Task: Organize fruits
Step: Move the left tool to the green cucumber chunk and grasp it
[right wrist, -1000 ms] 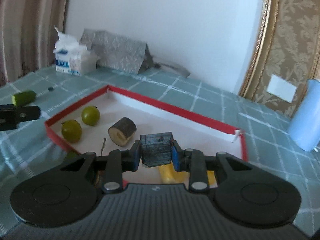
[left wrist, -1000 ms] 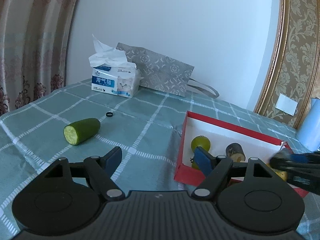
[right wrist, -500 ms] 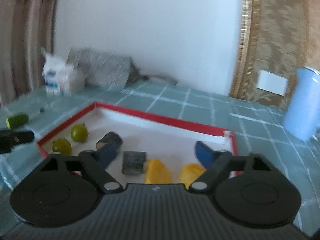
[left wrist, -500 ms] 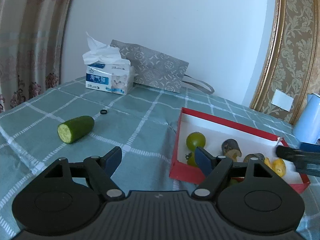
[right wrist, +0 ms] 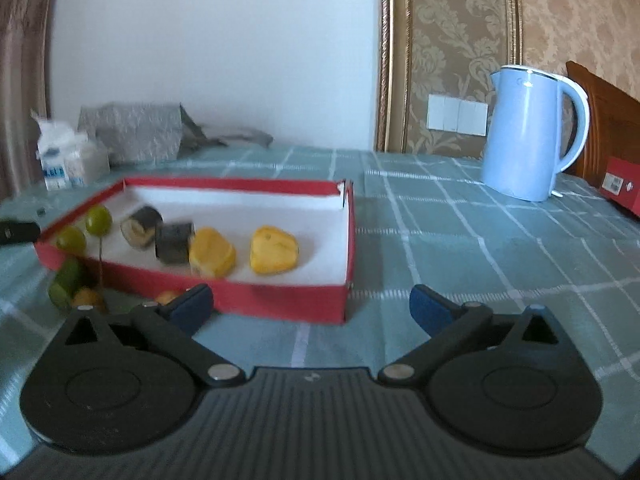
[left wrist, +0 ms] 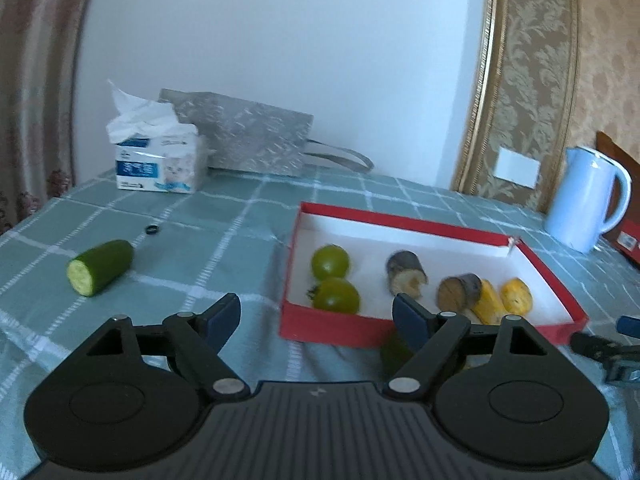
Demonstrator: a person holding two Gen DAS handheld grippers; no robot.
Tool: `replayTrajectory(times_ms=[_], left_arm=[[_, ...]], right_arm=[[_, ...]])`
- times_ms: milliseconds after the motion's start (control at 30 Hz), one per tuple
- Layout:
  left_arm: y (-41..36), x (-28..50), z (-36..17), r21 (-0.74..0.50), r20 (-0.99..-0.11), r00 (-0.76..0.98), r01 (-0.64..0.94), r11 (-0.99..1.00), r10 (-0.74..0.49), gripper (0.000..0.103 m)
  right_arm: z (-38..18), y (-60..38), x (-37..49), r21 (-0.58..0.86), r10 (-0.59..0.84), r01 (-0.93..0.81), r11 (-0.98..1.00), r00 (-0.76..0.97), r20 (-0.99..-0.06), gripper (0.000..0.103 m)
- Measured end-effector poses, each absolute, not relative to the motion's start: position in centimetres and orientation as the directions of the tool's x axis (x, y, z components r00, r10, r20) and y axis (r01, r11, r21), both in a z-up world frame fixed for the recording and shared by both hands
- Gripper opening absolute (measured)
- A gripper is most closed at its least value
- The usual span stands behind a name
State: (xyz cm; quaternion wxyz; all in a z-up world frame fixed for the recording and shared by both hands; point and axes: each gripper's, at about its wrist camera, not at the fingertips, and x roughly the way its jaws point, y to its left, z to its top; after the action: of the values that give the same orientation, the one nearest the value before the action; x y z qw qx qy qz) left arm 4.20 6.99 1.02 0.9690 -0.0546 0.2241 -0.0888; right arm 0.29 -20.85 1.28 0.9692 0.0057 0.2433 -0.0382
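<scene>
A red tray (left wrist: 332, 326) (right wrist: 280, 294) with a white floor holds two green fruits (left wrist: 330, 262) (right wrist: 98, 219), two dark-skinned cut pieces (left wrist: 458, 290) (right wrist: 174, 242) and two yellow pieces (left wrist: 516, 296) (right wrist: 274, 250). A cut cucumber piece (left wrist: 100, 266) lies on the cloth left of the tray. Another green piece (right wrist: 66, 282) and small orange fruits (right wrist: 84, 298) lie by the tray's near left corner. My left gripper (left wrist: 316, 316) is open and empty in front of the tray. My right gripper (right wrist: 310, 306) is open and empty, near the tray's front right.
A light blue kettle (right wrist: 528, 132) stands at the right, with a red box (right wrist: 622, 188) beyond it. A tissue box (left wrist: 156, 164) and a grey bag (left wrist: 256, 136) stand at the back by the wall. A small black ring (left wrist: 152, 231) lies on the checked cloth.
My right gripper opened and let go of the dark cut piece, which now lies in the tray, then pulled back to the right. My left gripper drew back slightly.
</scene>
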Motion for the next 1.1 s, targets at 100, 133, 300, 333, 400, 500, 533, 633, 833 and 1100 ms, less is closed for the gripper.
replayTrajectory(times_ms=[100,133,300,333,400,500,533,633,833,1100], left_arm=[[6.2,4.3,0.8,-0.118,-0.444,0.872,0.170,0.978,-0.205,0.083],[6.0,4.3,0.7,-0.118,-0.449,0.867,0.183,0.976,-0.217,0.084],[5.2,4.6,0.3,-0.092,-0.480,0.847,0.209,0.974,-0.227,0.084],[5.0,4.7,0.2,-0.090,-0.488,0.842,0.214,0.973,-0.230,0.084],[4.7,4.7,0.1,-0.084,-0.492,0.839,0.221,0.972,-0.233,0.084],[4.7,4.9,0.1,-0.115,-0.495,0.828,0.239,0.964,-0.264,0.085],[4.8,5.0,0.1,-0.134,-0.500,0.820,0.244,0.961,-0.278,0.085],[4.6,5.2,0.1,-0.159,-0.504,0.813,0.245,0.957,-0.292,0.085],[3.3,5.6,-0.3,-0.126,-0.540,0.793,0.256,0.958,-0.283,0.085],[3.3,5.9,-0.6,-0.116,-0.552,0.797,0.215,0.970,-0.243,0.090]], right_arm=[[0.9,-20.2,1.1,-0.046,-0.072,0.056,0.997,0.848,-0.526,0.103],[0.7,-20.2,1.2,-0.045,-0.068,0.052,0.998,0.840,-0.538,0.103],[-0.3,-20.9,2.3,-0.003,-0.060,0.074,0.997,0.778,-0.625,0.103],[-0.3,-21.0,2.3,0.009,-0.054,0.076,0.997,0.777,-0.628,0.103],[-0.4,-20.9,2.3,0.005,-0.056,0.076,0.997,0.776,-0.628,0.103],[-0.5,-20.9,2.4,0.005,-0.056,0.076,0.997,0.775,-0.629,0.103],[-0.5,-21.0,2.4,0.007,-0.054,0.076,0.997,0.775,-0.629,0.103],[-0.5,-21.0,2.4,0.006,-0.055,0.075,0.997,0.776,-0.629,0.103],[-0.5,-21.0,2.3,0.006,-0.055,0.075,0.997,0.776,-0.629,0.103],[-0.5,-20.9,2.3,0.005,-0.056,0.076,0.997,0.776,-0.629,0.103]])
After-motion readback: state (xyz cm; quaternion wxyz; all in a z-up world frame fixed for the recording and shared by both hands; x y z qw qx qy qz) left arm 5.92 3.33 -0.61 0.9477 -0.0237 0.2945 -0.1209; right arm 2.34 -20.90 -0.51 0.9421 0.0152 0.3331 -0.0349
